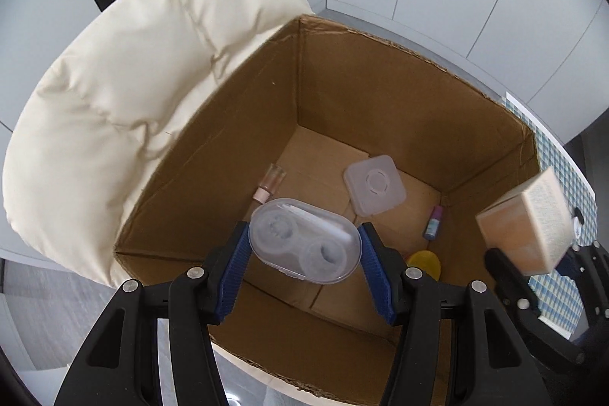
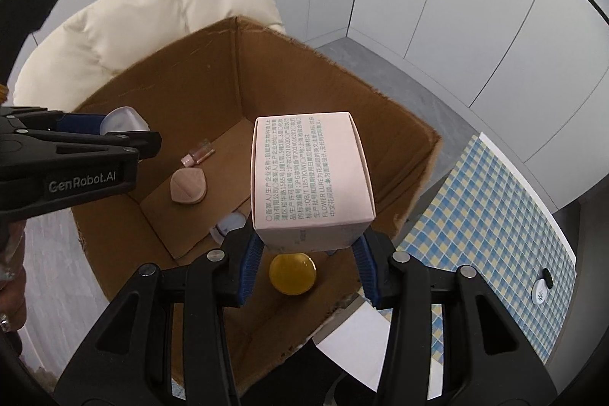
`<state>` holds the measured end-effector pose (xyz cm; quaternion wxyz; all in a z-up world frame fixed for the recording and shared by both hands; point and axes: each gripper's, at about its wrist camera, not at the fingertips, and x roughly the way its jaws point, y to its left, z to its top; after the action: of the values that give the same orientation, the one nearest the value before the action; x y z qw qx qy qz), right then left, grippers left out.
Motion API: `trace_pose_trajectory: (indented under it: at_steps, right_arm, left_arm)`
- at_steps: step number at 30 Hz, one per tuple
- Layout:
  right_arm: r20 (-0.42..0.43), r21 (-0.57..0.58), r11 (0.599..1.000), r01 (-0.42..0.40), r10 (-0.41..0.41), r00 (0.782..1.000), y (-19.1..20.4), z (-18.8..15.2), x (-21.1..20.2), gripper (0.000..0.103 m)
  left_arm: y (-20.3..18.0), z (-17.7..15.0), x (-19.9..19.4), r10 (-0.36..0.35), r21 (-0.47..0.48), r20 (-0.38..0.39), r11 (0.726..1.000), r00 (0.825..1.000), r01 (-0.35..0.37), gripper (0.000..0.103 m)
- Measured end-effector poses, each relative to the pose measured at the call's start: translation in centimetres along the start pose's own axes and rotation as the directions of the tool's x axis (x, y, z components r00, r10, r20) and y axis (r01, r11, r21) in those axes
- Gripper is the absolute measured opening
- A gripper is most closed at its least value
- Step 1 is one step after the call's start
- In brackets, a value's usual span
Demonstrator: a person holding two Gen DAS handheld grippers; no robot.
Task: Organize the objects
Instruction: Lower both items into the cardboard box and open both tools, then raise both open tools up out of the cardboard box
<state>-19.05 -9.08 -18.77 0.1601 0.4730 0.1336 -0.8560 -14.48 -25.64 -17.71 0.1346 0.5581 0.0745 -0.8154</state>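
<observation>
My left gripper (image 1: 304,236) is shut on a clear oval contact lens case (image 1: 304,242), held by its two ends above the open cardboard box (image 1: 228,139). My right gripper (image 2: 304,238) is shut on a pale pink carton (image 2: 310,177) printed with text, over the box's right side. On the box floor lie a small glass bottle with a pink cap (image 1: 271,183), a square translucent container (image 1: 375,185), a tiny purple-and-blue bottle (image 1: 434,223) and a yellow round item (image 2: 292,273). The left wrist view shows the pink carton (image 1: 527,223) at the right. The right wrist view shows the left gripper (image 2: 76,147) at the left.
A cream padded chair (image 1: 133,63) stands behind and left of the box. A blue-checked cloth (image 2: 475,234) lies to its right, with a small white round item (image 2: 540,290) on it. Grey cabinet panels stand behind. A person's hand (image 2: 11,253) shows at the left edge.
</observation>
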Motion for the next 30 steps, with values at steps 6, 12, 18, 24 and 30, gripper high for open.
trace_pose_trajectory:
  at_steps: [6,12,18,24,30]
  right_arm:
    - [0.007,-0.004,1.0,-0.026,0.026,1.0,0.4,-0.2,0.6,0.048]
    - [0.049,0.002,0.998,-0.058,0.058,0.997,0.6,-0.2,0.0,0.103]
    - [0.036,0.051,0.996,-0.074,0.072,0.997,0.0,-0.2,0.2,0.103]
    - [0.036,0.056,0.996,-0.07,0.068,0.997,-0.1,-0.2,0.0,0.103]
    - [0.038,0.09,0.993,-0.079,0.076,0.996,-0.7,-0.4,0.0,0.103]
  left_arm:
    - [-0.1,0.2,-0.5,0.013,-0.002,0.03,1.0,0.999,-0.013,0.068]
    - [0.8,0.5,-1.8,0.018,-0.047,0.089,0.999,0.996,-0.013,0.093]
    - [0.6,0.5,-1.9,0.023,-0.04,0.089,0.999,0.996,-0.019,0.093]
    - [0.6,0.4,-1.8,0.021,-0.041,0.082,0.999,0.996,-0.018,0.093]
    - [0.8,0.3,-1.8,0.021,-0.052,0.078,0.999,0.997,-0.017,0.093]
